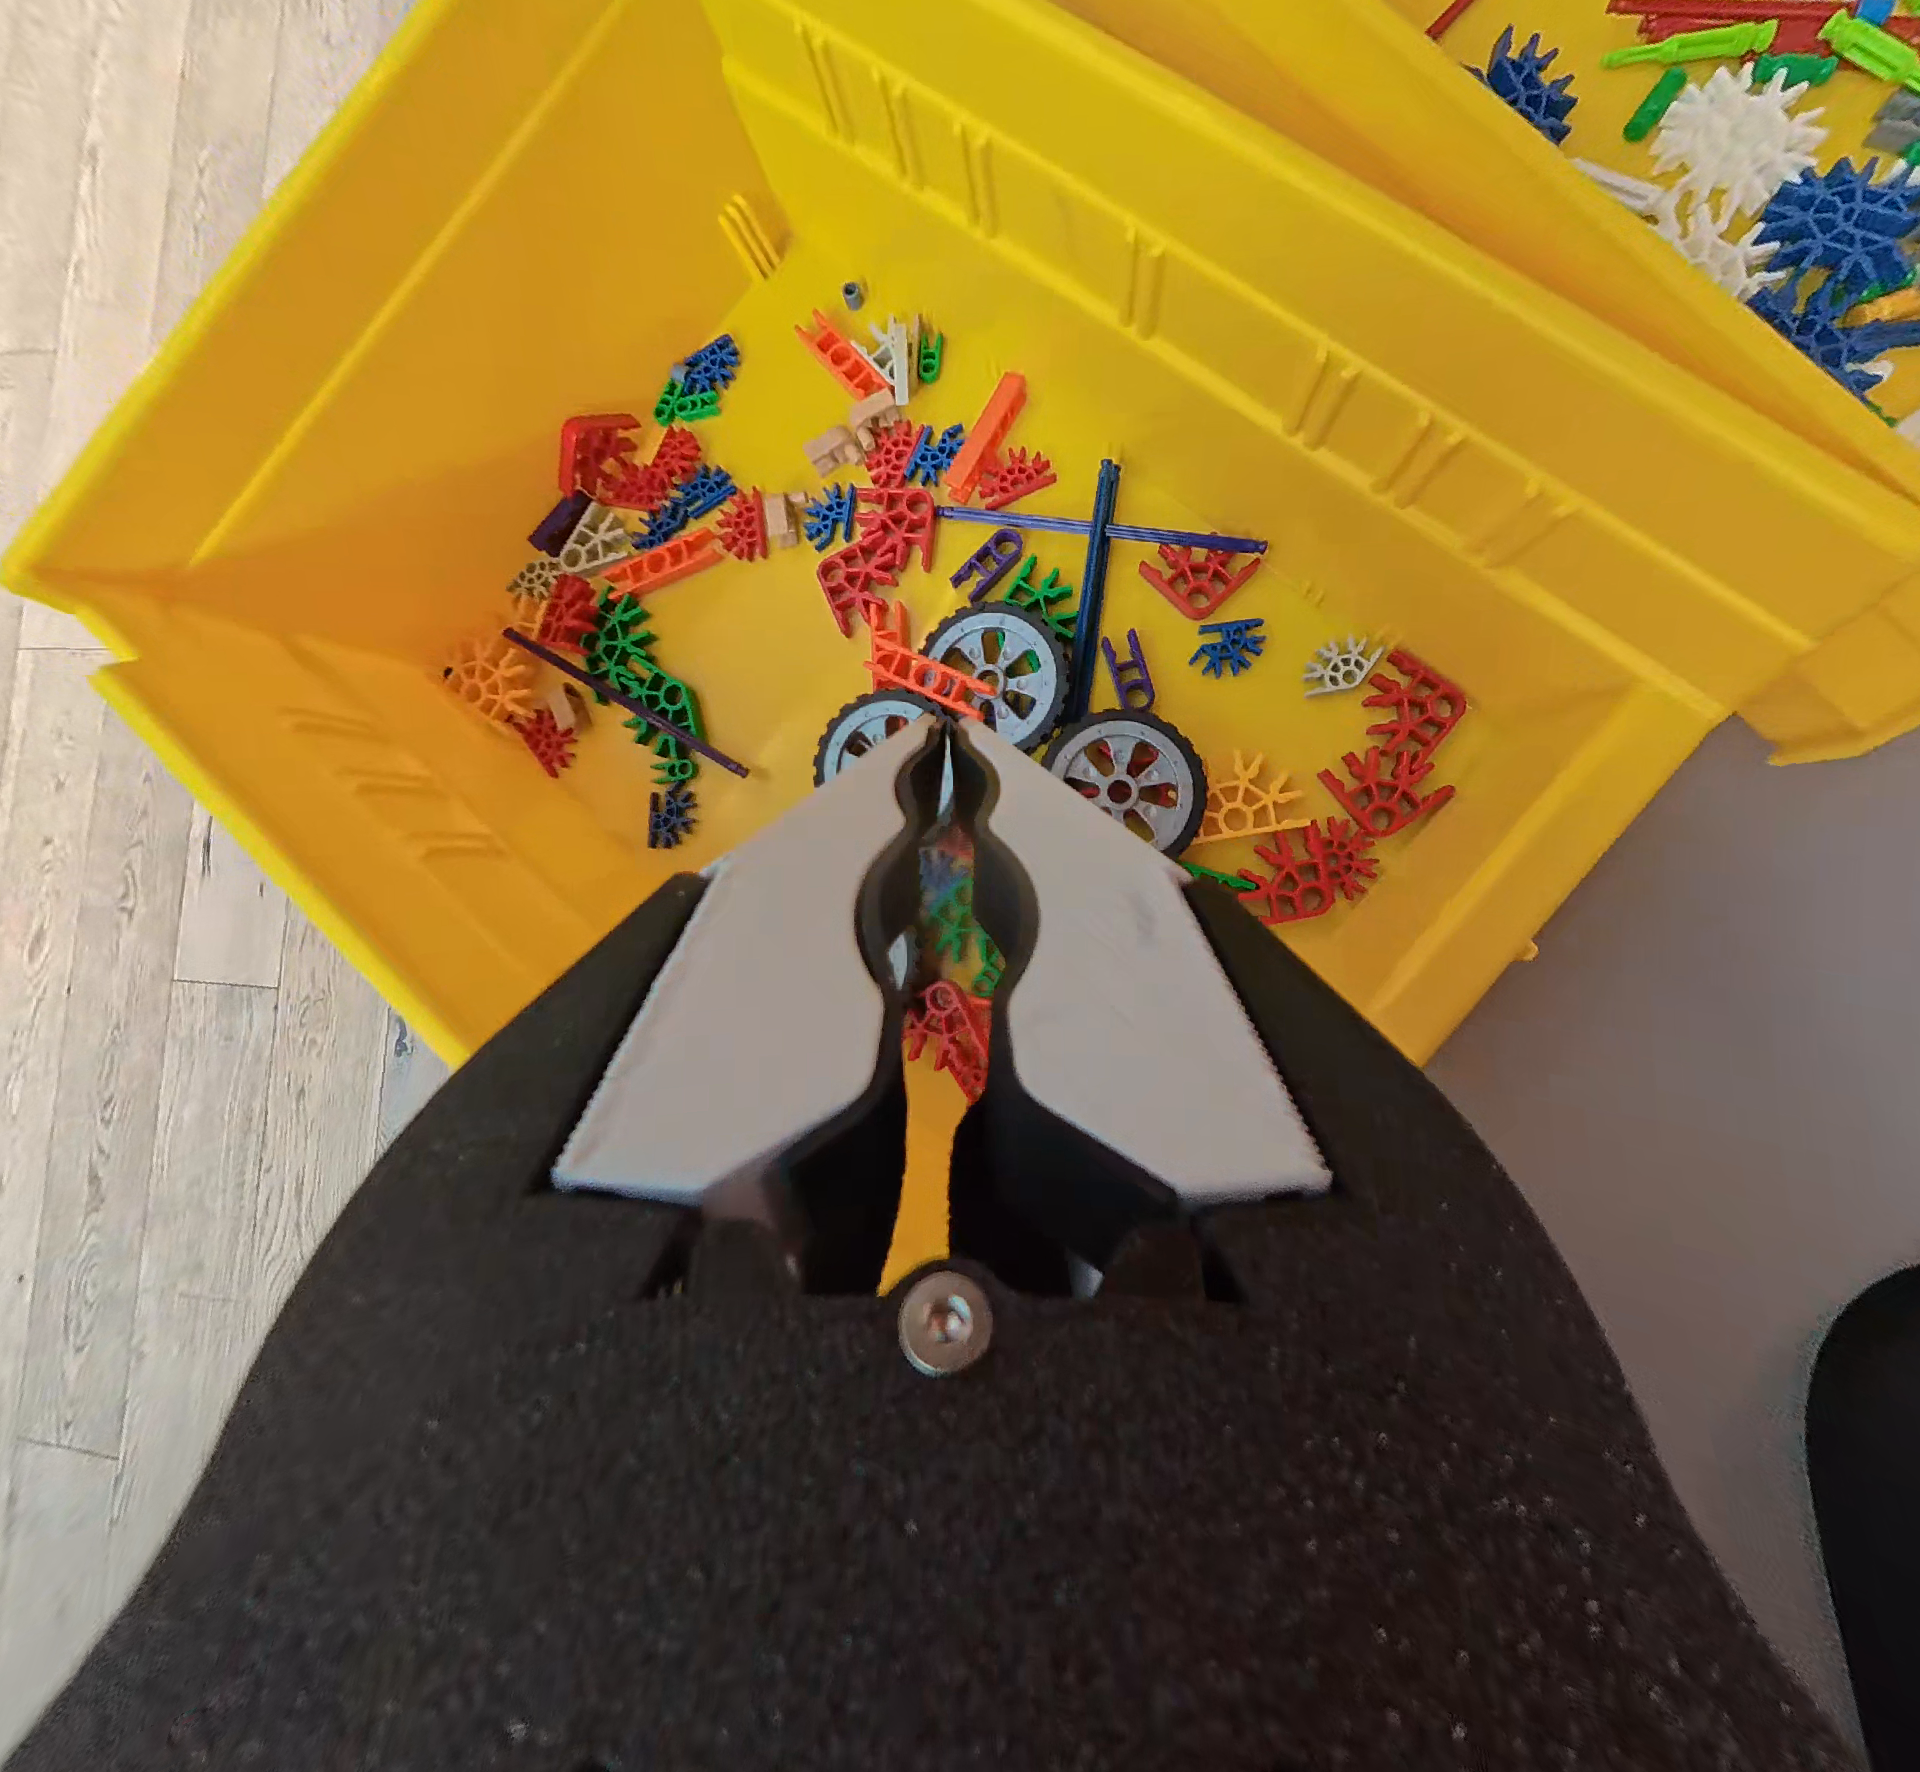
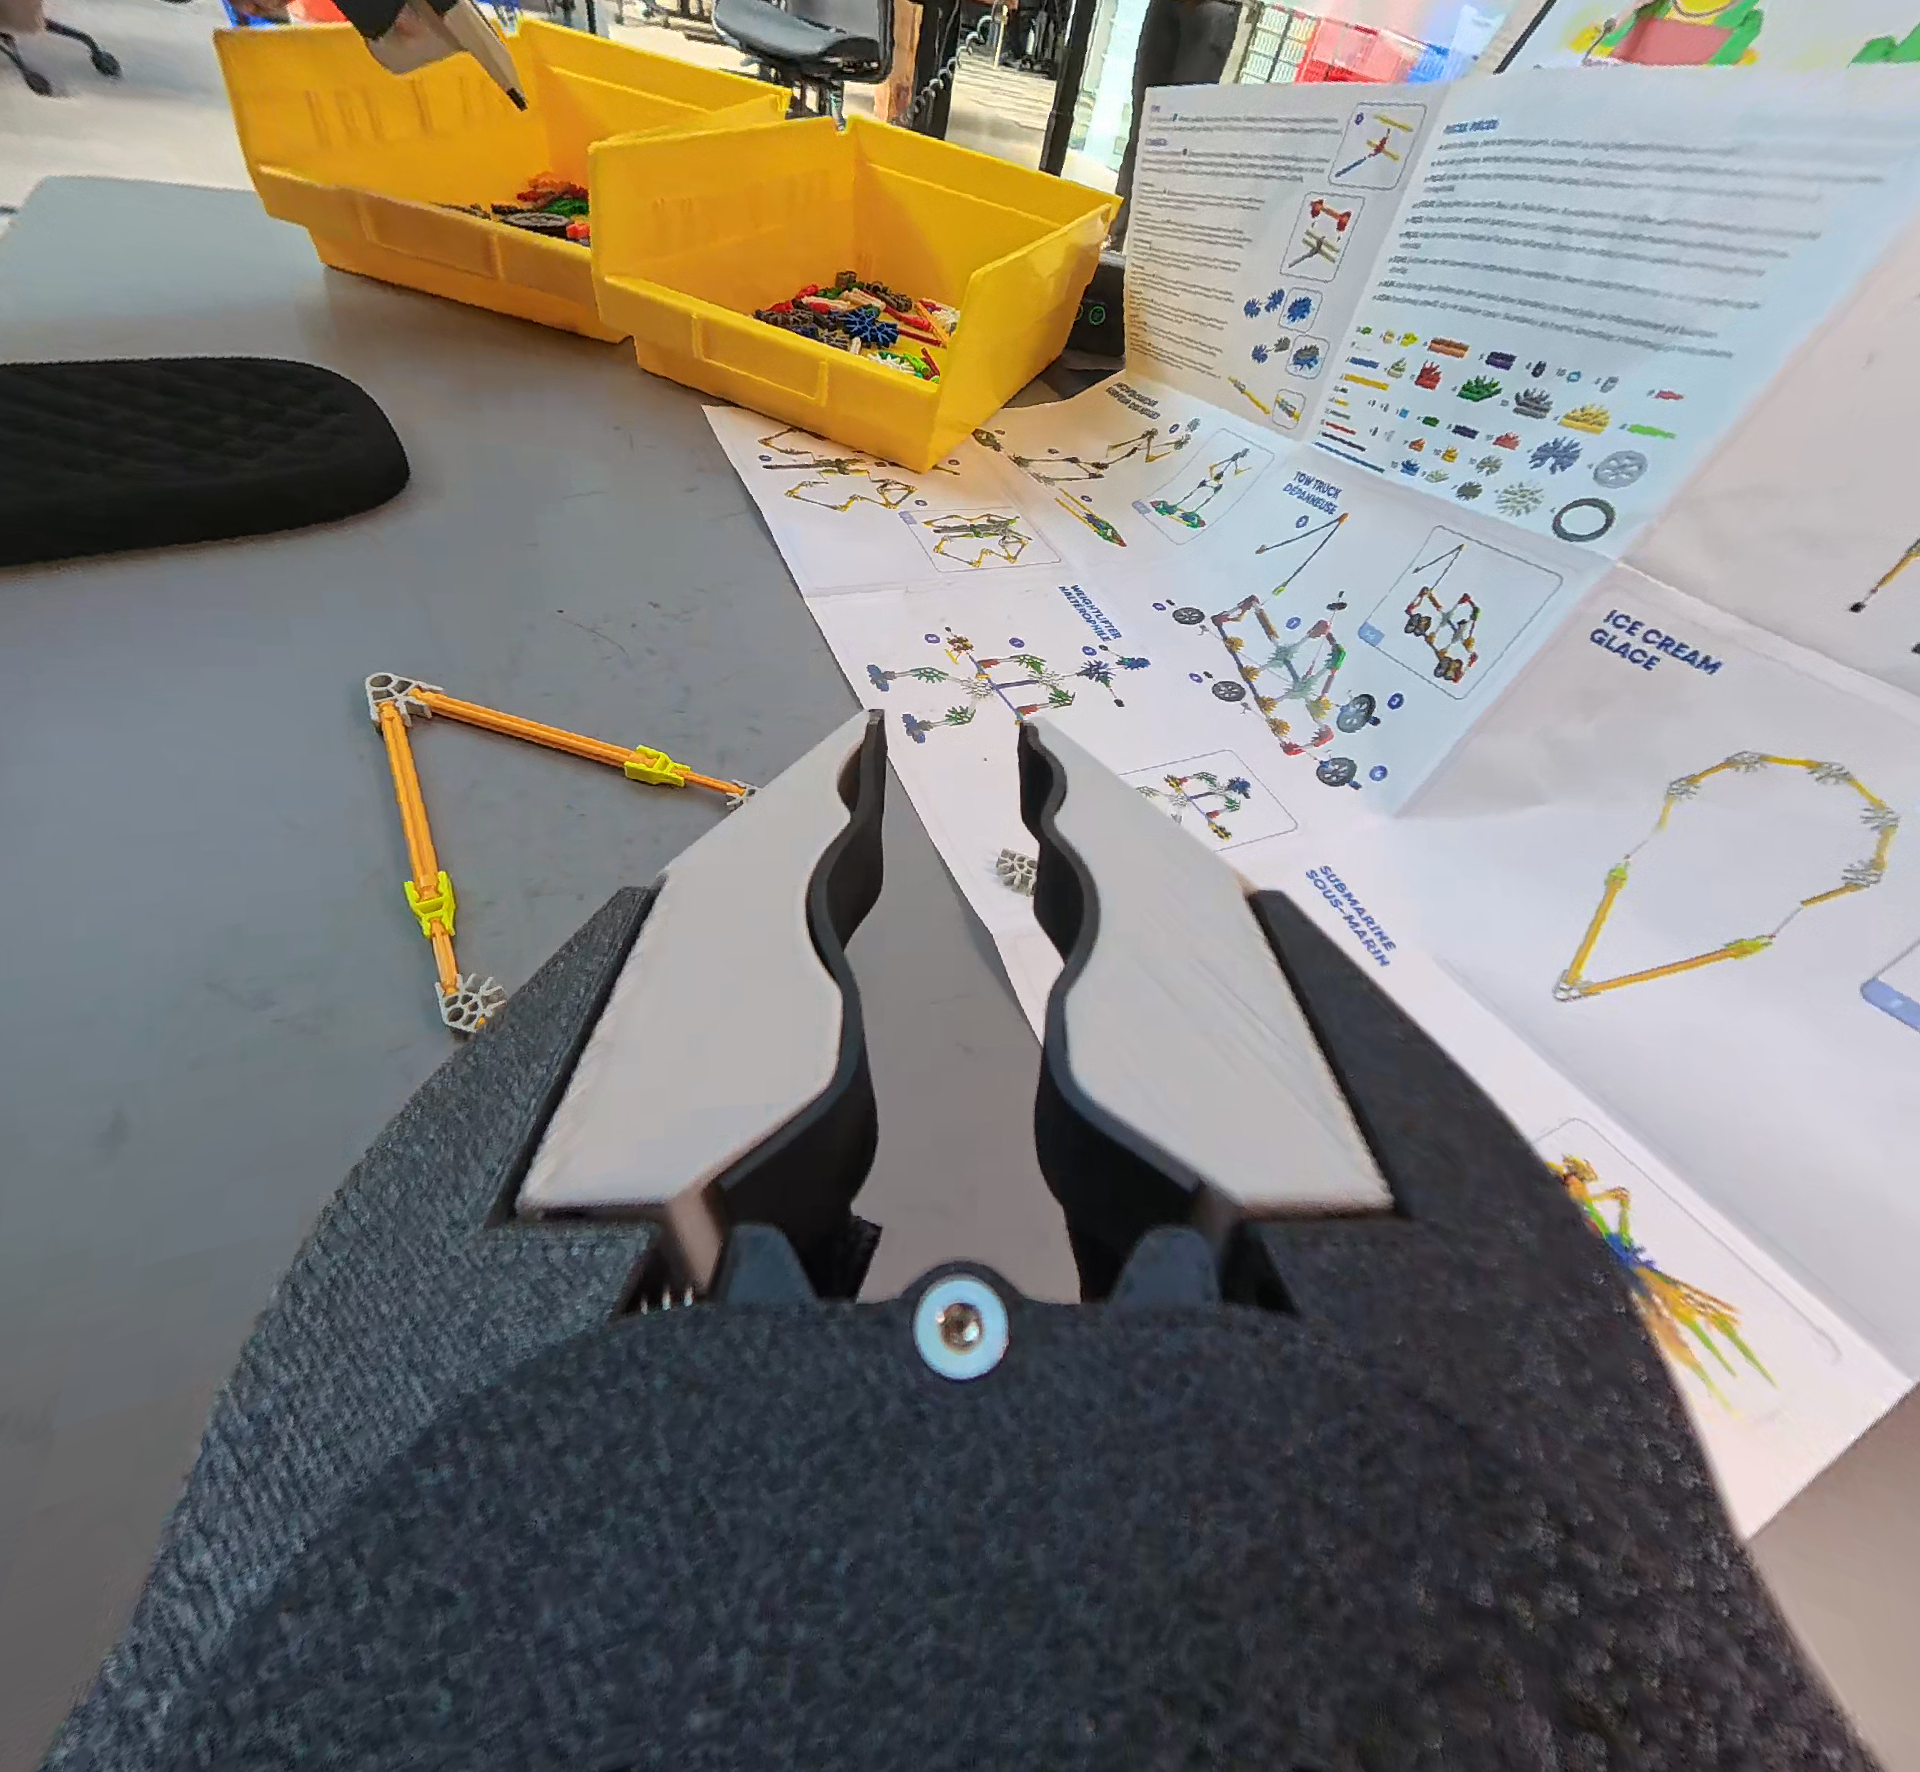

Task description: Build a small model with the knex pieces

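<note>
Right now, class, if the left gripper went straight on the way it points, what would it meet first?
Probably the grey wheels lying in the yellow bin, just beyond the left gripper; depth is unclear.

A: Bright, even light in both views; the yellow bin [image 1: 436, 351] shows only soft shadows in its corners.

B: Wide-angle bending curves that bin's walls. Behind the bins, the room is washed out and blurred, and the instruction sheet [image 2: 1507, 288] smears toward the frame edge.
</note>
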A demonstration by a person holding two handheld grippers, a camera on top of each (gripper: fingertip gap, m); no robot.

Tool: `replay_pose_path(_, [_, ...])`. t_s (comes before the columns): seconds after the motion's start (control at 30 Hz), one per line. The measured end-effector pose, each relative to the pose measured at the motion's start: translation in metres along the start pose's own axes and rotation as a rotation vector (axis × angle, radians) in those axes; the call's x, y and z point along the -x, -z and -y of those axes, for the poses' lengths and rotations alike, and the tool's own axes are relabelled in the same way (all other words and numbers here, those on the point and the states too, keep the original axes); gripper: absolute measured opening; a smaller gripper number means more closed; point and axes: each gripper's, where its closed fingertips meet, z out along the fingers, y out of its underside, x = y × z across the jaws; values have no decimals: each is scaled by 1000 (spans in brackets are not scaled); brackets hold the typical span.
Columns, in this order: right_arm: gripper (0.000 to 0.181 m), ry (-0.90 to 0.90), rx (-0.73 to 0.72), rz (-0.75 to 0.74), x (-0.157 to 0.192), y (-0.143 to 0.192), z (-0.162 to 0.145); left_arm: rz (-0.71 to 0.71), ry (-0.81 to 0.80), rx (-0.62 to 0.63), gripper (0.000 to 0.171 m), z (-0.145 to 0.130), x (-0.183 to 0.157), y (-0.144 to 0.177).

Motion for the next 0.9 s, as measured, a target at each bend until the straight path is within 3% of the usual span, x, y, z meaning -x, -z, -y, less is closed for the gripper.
replay_pose_path(0.23, [24, -151, -47, 5, -16, 5, -1, 101, 36, -86, 0, 34, 41, 9])
replay_pose_path(0.37, [24, -166, -44, 6, -18, 5, -3, 164, 66, -118, 17, 49, 65, 14])
replay_pose_path(0.63, [24, -166, -15, 25, -15, 1, -11, 123, -14, -362, 18, 97, 15, 45])
replay_pose_path(0.73, [24, -177, -11, 31, -15, 1, -13, 189, -71, -302, 23, 99, 13, 44])
replay_pose_path(0.9, [24, -166, -11, 30, -14, 2, -11, 70, -5, -79, 41, 70, 21, 6])
